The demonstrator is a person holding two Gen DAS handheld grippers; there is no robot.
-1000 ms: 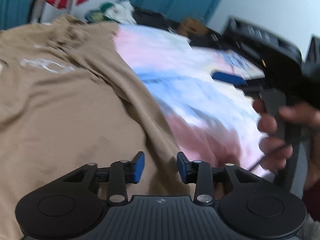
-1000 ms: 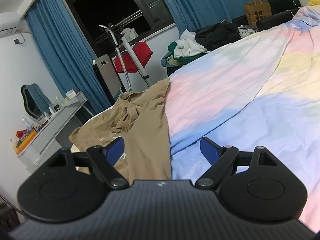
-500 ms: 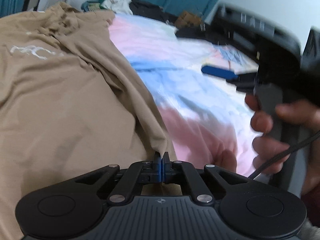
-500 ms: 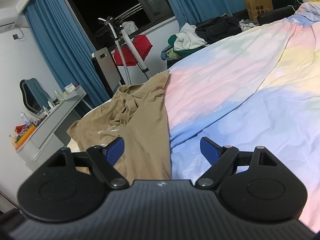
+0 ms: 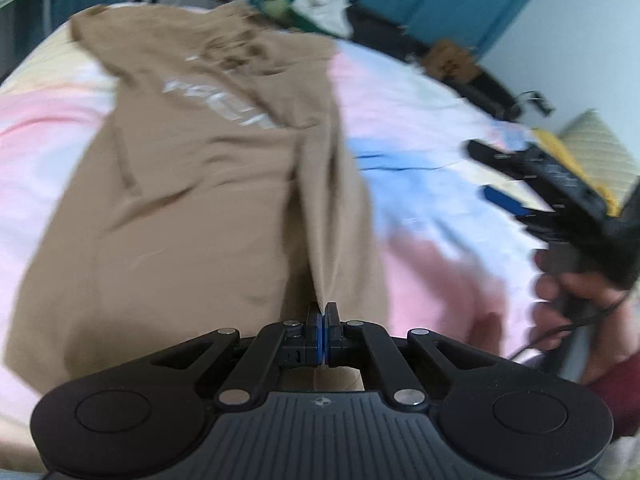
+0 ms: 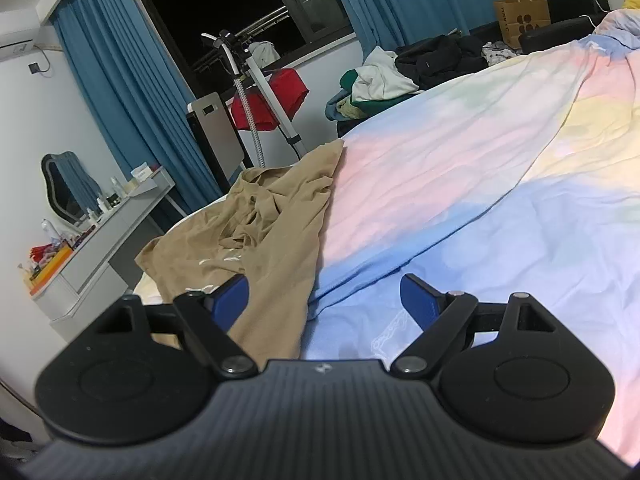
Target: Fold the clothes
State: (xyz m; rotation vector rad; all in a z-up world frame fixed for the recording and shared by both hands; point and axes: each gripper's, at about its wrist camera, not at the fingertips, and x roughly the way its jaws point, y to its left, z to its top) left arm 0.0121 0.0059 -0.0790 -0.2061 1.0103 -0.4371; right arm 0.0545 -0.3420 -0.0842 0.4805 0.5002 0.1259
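Tan T-shirt (image 5: pixel 192 208) lies spread on the pastel bedsheet (image 5: pixel 420 128), toward the bed's left side, collar end crumpled at the far edge. Pale lettering shows across its chest, too blurred to read.

Left gripper (image 5: pixel 322 312): blue pads clenched together on a ridge of the shirt's right-hand edge. The cloth rises from the pads in a taut fold that runs up the garment. Left wrist view is smeared, so how much fabric is caught cannot be told; it looks like a thin pinch.

Right gripper (image 6: pixel 324 300): jaws released, standing wide, nothing between them. It hangs low over the sheet, just where the shirt's near edge meets the blue patch of bedding; the left finger (image 6: pixel 230 300) sits above tan cloth, the other above the sheet. No contact visible. From the left wrist view it shows to the right, with a hand (image 5: pixel 568 300) wrapped round its grip.

Behind the bed: blue curtains (image 6: pixel 120 92), a heap of clothes (image 6: pixel 380 80), a brown paper bag (image 6: pixel 520 16).
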